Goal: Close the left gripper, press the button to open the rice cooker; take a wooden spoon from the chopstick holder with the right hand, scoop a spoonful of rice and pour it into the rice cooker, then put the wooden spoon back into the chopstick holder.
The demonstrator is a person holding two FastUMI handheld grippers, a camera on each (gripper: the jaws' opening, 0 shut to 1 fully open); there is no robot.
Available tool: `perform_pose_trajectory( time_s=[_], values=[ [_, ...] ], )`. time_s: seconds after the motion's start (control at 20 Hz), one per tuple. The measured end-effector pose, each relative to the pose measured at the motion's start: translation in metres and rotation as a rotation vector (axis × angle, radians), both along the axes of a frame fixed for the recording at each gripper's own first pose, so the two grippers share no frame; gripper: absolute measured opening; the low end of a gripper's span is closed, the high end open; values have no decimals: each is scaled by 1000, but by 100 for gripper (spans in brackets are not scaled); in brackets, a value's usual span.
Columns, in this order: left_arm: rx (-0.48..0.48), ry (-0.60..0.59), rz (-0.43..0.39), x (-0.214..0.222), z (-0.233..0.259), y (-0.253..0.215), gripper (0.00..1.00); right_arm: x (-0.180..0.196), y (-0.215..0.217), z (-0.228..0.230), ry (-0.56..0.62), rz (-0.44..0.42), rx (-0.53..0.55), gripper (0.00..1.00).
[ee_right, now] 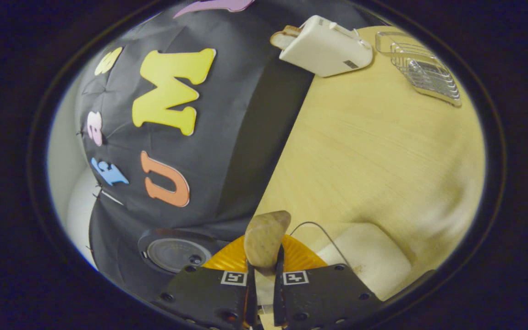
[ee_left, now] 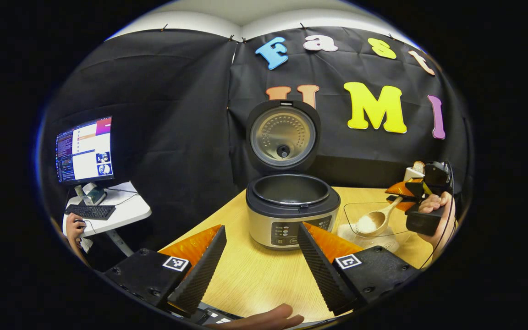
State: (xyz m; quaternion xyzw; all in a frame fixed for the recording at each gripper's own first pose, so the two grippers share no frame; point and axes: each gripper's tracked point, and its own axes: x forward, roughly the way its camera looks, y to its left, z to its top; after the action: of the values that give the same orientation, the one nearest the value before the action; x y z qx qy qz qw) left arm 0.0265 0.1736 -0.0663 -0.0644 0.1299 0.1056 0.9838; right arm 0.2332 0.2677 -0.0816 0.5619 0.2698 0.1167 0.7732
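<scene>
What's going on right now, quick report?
Left gripper open, idle. Right gripper shut on spoon, rice loaded, over the rice bowl. Cooker lid up, path clear.

Rice cooker stands on table; glass bowl just right.

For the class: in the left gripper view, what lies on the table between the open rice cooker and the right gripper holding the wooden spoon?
In the left gripper view, a clear glass container of rice lies between them, with the wooden spoon over it.

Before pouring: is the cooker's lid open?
Open: the lid stands upright behind the cooker, and its pot looks empty.
</scene>
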Motion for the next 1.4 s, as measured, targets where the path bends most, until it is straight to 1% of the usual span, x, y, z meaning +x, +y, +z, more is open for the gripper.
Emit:
perform_pose_trajectory(
  time_s=[0.1, 0.2, 0.45, 0.55, 0.75, 0.95, 1.15, 1.4],
  values=[
    [0, 2, 1, 0, 0, 0, 100, -1, -10, 1, 10, -18, 56, 13],
    [-2, 4, 1, 0, -1, -1, 100, -1, -14, -1, 11, -20, 87, 13],
    [5, 10, -1, 1, -2, -1, 99, -7, -22, 25, -9, -34, 181, 13],
    [11, 13, -3, 0, -2, -1, 99, -9, -23, 38, -13, -37, 239, 13],
    [16, 8, 1, -1, -1, 2, 100, -7, -30, 62, -32, -69, 391, 14],
    [18, 0, 14, -3, 2, 8, 100, -6, -21, 74, -20, -72, 476, 13],
    [27, -15, 2, -4, 8, 6, 100, -9, 0, 93, -29, -52, 484, 13],
    [52, -40, 1, -9, 13, 17, 100, -11, 23, 119, -59, -32, 451, 13]
  ],
)
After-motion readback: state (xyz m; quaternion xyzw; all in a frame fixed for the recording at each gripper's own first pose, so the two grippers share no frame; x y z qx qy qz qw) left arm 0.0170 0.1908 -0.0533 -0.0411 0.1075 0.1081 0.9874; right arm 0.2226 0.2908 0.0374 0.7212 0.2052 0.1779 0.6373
